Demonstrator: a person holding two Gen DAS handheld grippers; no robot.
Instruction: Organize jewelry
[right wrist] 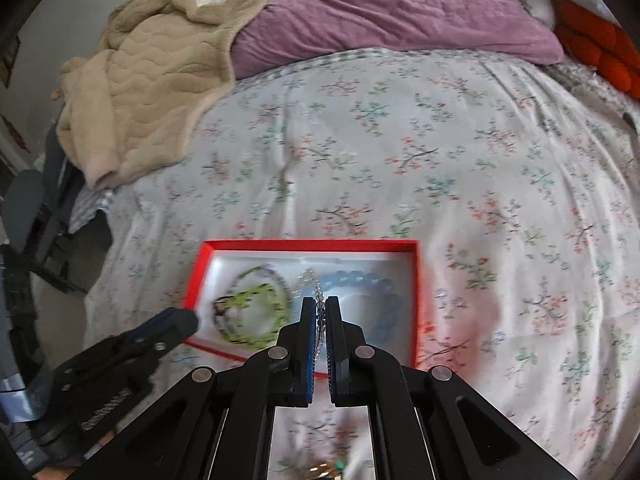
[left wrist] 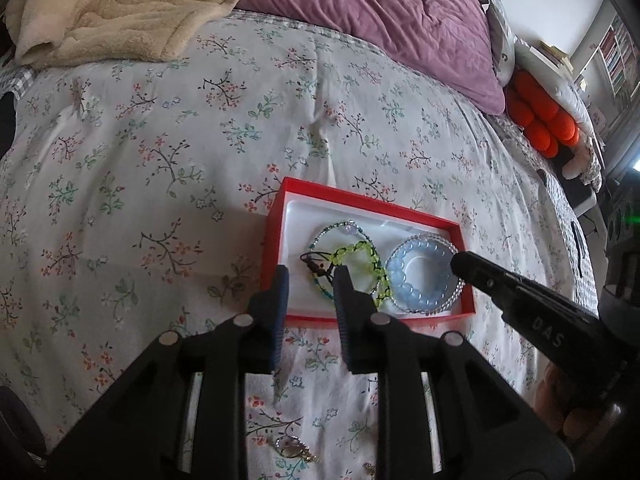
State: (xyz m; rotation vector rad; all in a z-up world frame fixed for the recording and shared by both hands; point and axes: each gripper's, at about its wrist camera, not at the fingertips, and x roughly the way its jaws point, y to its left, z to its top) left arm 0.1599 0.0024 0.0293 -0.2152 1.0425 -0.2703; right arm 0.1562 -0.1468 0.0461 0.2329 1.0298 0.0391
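A red box [left wrist: 271,248] [right wrist: 312,245] with a white lining lies on the floral bedspread. Inside it are a teal bead ring [left wrist: 339,225], a yellow-green bracelet [left wrist: 357,249] [right wrist: 256,296], and a pale blue bead bracelet [left wrist: 418,280] [right wrist: 360,280] ringed by a clear bead bracelet [left wrist: 424,238] [right wrist: 309,278]. My left gripper [left wrist: 312,284] [right wrist: 180,320] stands open over the box's left half, nothing pressed between its pads; a dark cord lies just past its tips. My right gripper [right wrist: 319,305] [left wrist: 460,264] is shut on the clear bead bracelet, whose strand runs between its fingers.
Loose gold jewelry [left wrist: 292,450] [right wrist: 320,470] lies on the bedspread near me, below the grippers. A beige blanket [right wrist: 144,92] and a purple quilt [right wrist: 392,12] lie at the far side. Orange cushions [left wrist: 540,120] sit far right. The bed's edge drops off at the left [right wrist: 96,264].
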